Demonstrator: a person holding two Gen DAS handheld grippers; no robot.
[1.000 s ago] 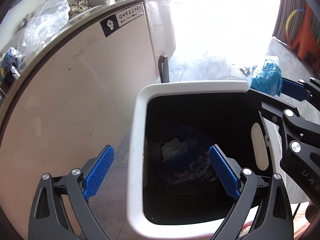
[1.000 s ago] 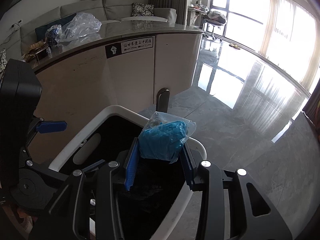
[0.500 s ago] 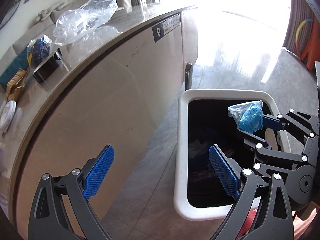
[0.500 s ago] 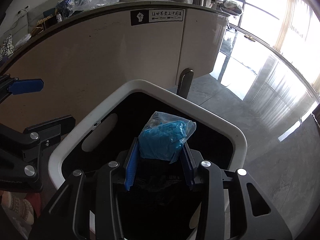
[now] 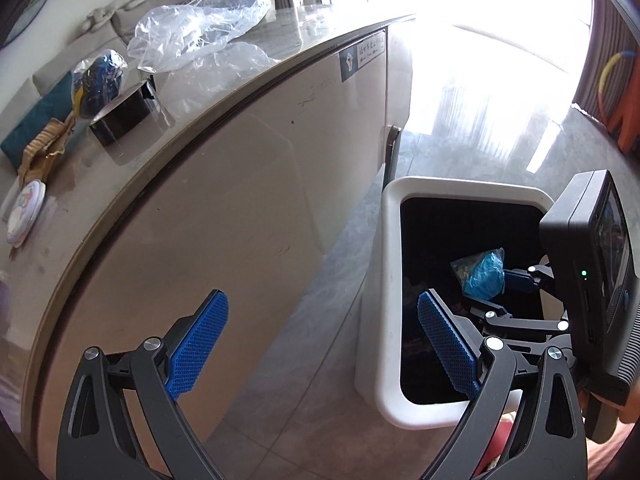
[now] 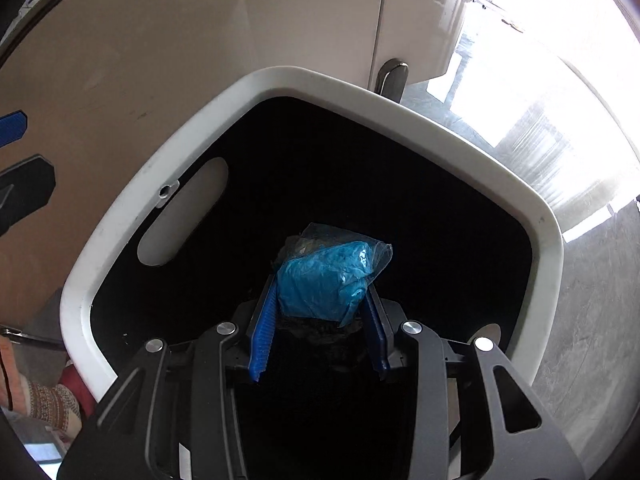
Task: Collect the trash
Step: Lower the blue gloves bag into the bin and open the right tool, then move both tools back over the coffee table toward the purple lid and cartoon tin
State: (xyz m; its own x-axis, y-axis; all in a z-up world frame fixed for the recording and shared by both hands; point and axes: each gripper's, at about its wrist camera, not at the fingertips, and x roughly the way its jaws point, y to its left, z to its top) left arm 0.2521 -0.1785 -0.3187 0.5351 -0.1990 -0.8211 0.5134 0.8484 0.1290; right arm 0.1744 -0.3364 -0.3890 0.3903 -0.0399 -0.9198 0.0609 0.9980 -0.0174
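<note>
Right gripper (image 6: 318, 322) clamps one blue plastic wad (image 6: 328, 278) inside the mouth of the one white bin (image 6: 460, 140).

Two grippers show. The left gripper (image 5: 320, 344) is spread wide, holding nothing, beside the bin over the floor (image 5: 312, 360) and the counter's side panel. The right one's two blue pads press the wad from both sides, just below rim level. The bin's black interior is too dark to make out any contents. Farther off, the counter (image 5: 120, 184) holds one crumpled clear bag (image 5: 200, 36), one small blue bundle (image 5: 98, 80), one round tin (image 5: 24, 212), cut off at the edge.
</note>
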